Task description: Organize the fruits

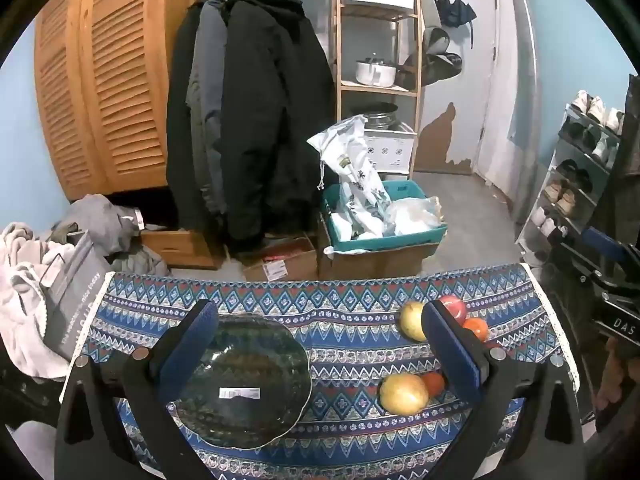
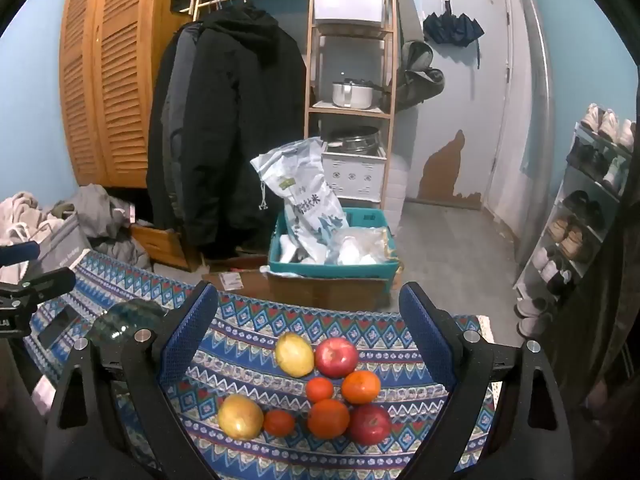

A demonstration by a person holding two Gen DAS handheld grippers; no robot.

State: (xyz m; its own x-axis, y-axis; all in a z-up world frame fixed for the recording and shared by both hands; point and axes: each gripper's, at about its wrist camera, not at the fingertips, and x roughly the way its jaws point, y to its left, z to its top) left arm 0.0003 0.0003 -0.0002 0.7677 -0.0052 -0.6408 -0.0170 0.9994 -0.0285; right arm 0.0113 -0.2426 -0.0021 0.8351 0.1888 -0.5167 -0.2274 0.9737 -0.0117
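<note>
Both hand-held grippers hang over the bench with their blue pads spread wide apart, and nothing sits between the pads. Left hand-held gripper tilts down over a dark glass plate, which lies flat on the blue patterned cloth and has a small white sticker on it. The plate holds no fruit. Right hand-held gripper tilts down over the fruit, which all lies on the cloth to the right of the plate. In the right wrist view, a yellow apple and a red apple touch side by side at the far end of the group. Just below them sit a small orange and a bigger orange. Closer to the camera there is a row: another yellow apple, a small orange beside it, a big orange and a second red apple, each touching the next. In that view only the edge of the plate shows, at the left behind the left finger. Behind the bench, on the floor, a teal crate with white bags rests on a cardboard box. Dark coats hang on a rail, next to a wooden shelf with a pot on it. A shoe rack stands at the right.
</note>
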